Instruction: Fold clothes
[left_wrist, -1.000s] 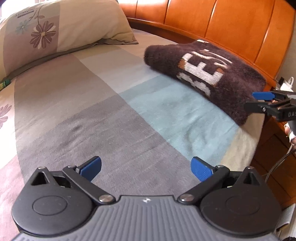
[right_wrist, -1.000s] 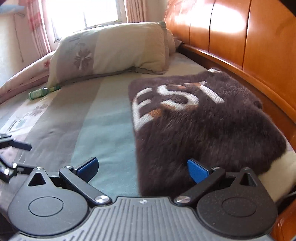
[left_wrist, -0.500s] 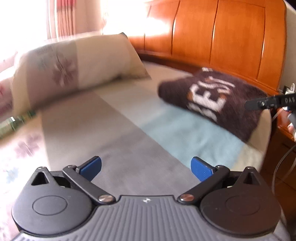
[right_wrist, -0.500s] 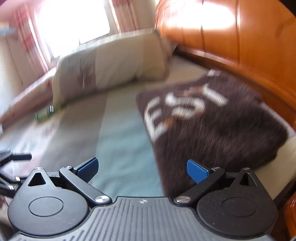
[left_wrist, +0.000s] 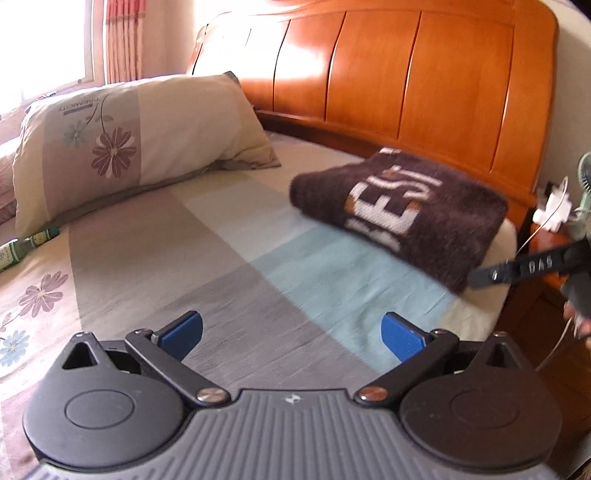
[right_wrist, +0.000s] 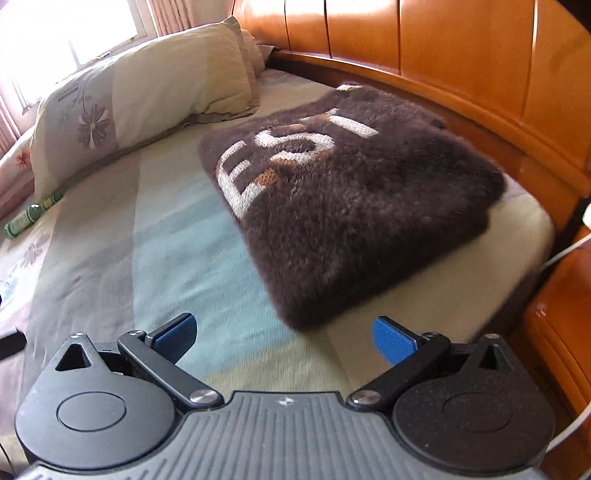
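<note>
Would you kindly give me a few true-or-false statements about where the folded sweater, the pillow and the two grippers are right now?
1. The brown sweater lies folded on the bed. True.
2. The left gripper is clamped on the sweater. False: it is open, over bare sheet.
3. The right gripper is open and holds nothing. True.
4. The pillow rests on top of the sweater. False: it lies apart, nearer the window.
5. A green bottle lies beside the pillow. True.
</note>
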